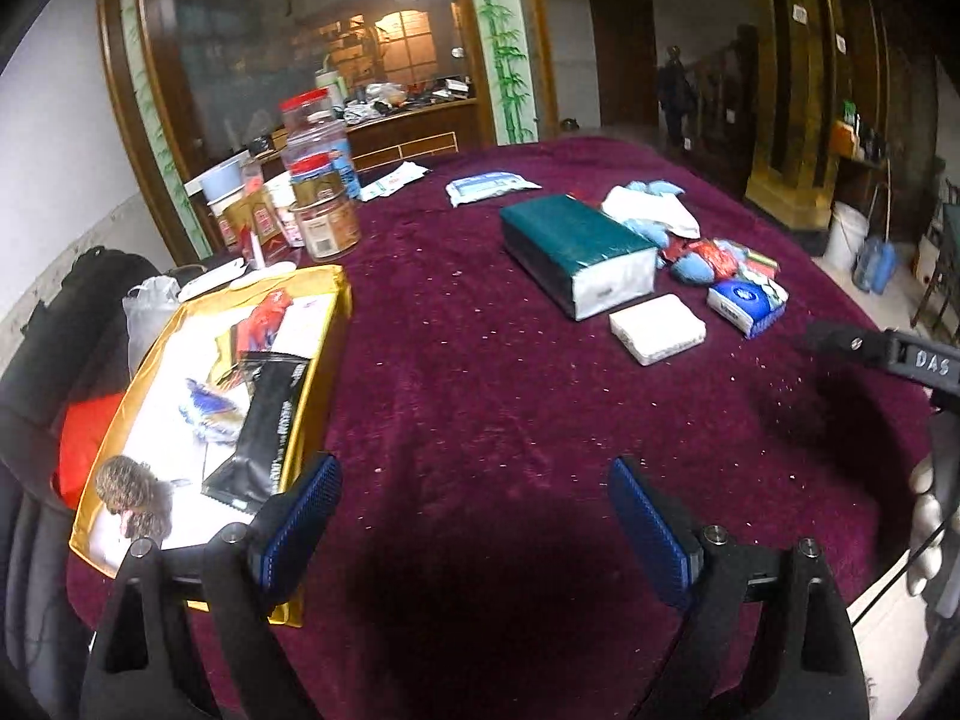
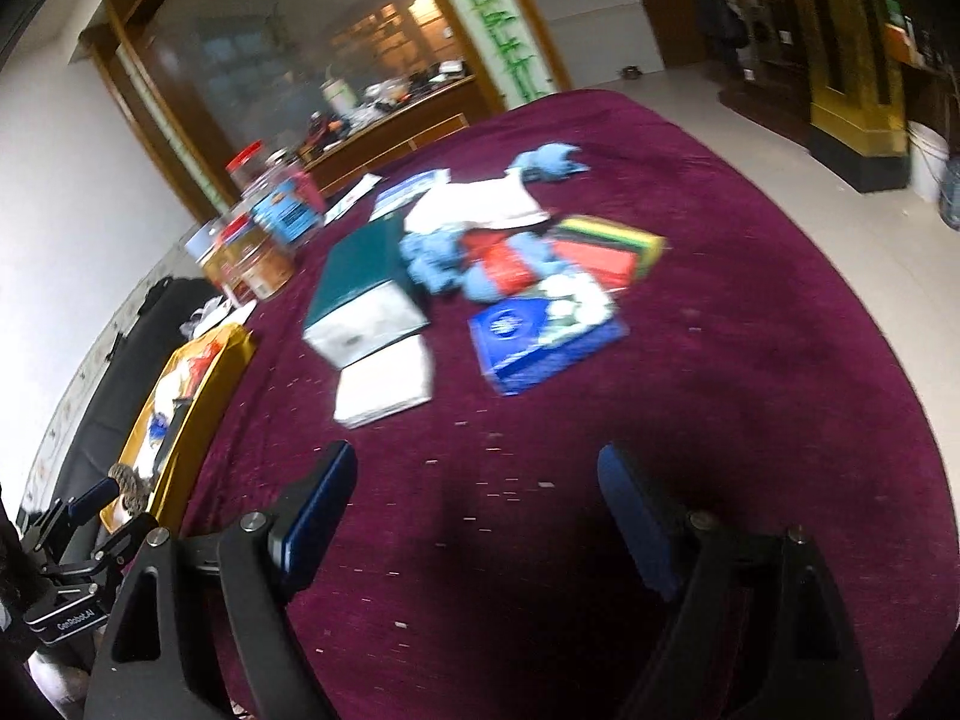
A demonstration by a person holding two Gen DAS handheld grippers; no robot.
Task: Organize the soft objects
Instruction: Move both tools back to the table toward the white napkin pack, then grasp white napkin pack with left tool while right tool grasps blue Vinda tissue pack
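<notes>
In the left wrist view the left gripper hangs over bare maroon cloth at the near edge of the desk, its blue-padded fingers spread wide with nothing between them. This looks like the reach before a pick: no soft thing is held, and the soft things lie well apart from the fingers, on the far right. There a green tissue pack lies long-ways, a white napkin stack just in front of it, a blue tissue packet to the right, and blue and white cloth heaped behind. A yellow tray at the near left, already holding a black pouch and other packets, seems the likely place to gather them, though that is a guess. The next move calls for carrying the fingers forward and right to one item and closing on it squarely. The jars on the far left stand clear of that path. In the right wrist view, which is blurred, the right gripper also shows its fingers wide and empty over the cloth. The napkin stack lies nearest ahead, touching the green tissue pack; the blue tissue packet lies to its right, the cloth beyond. The tight crowding of the pile is the main hindrance: fingers closing on one piece could catch its neighbour.
</notes>
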